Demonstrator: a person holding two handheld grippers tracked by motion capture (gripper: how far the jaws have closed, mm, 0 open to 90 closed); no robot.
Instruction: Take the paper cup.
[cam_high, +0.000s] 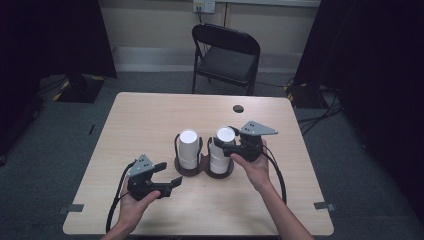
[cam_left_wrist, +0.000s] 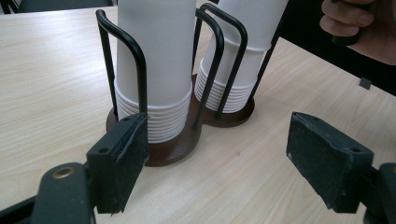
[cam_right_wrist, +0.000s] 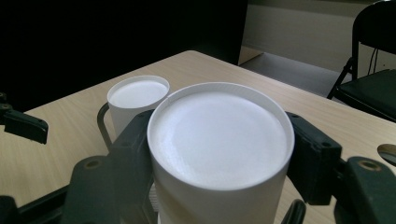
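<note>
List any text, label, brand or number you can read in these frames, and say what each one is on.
None can be read.
The two white cup stacks are plain, and so is their wire holder.
The table bears no writing.
The wall plate behind the chair is too small to tell whether it has any marking.
</note>
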